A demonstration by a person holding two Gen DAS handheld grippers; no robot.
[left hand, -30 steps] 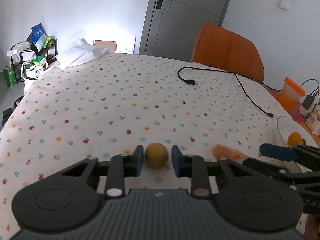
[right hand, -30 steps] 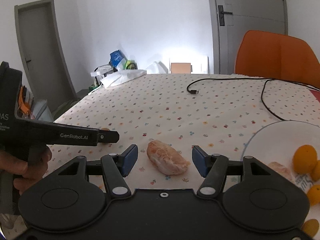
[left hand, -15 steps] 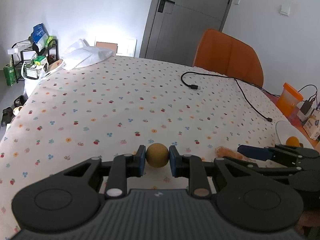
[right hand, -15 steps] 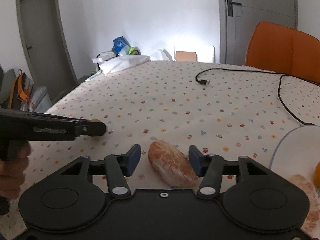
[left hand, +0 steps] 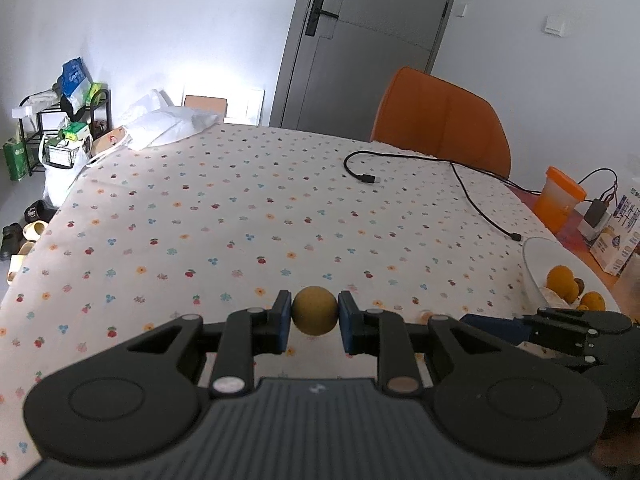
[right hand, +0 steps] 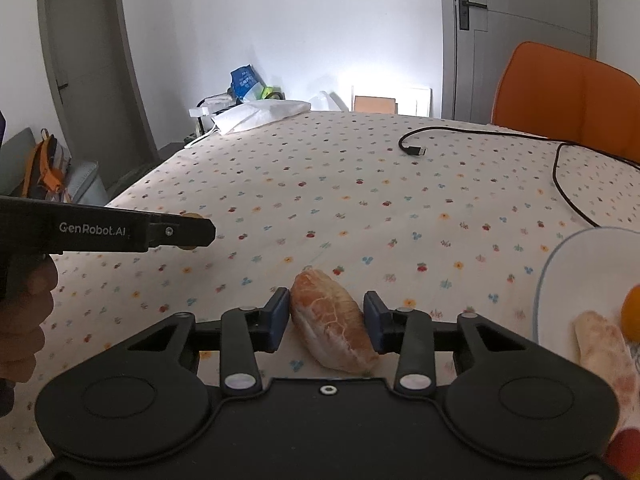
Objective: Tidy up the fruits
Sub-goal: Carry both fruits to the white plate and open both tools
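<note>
A small round yellow-brown fruit (left hand: 314,315) is pinched between the blue pads of my left gripper (left hand: 313,318), which is shut on it just above the flowered tablecloth (left hand: 240,220). In the right wrist view a peeled pinkish citrus segment (right hand: 332,328) lies on the cloth between the pads of my right gripper (right hand: 326,312). Its jaws are closing, with the pads close to the segment's sides and a thin gap still showing on the right. The left gripper (right hand: 180,232) shows from the side at the left. A clear bowl (right hand: 560,280) at the right holds oranges (left hand: 560,280) and another segment (right hand: 600,344).
A black cable (left hand: 472,196) runs across the far right of the table. An orange chair (left hand: 440,124) stands behind it. An orange cup (left hand: 558,200), a charger and a carton (left hand: 618,240) sit at the right edge. A white bag (left hand: 168,128) lies at the far end.
My left gripper's pads closed onto the round fruit and it rose slightly off the cloth. My right gripper's jaws narrowed around the citrus segment and moved nearer to it.
</note>
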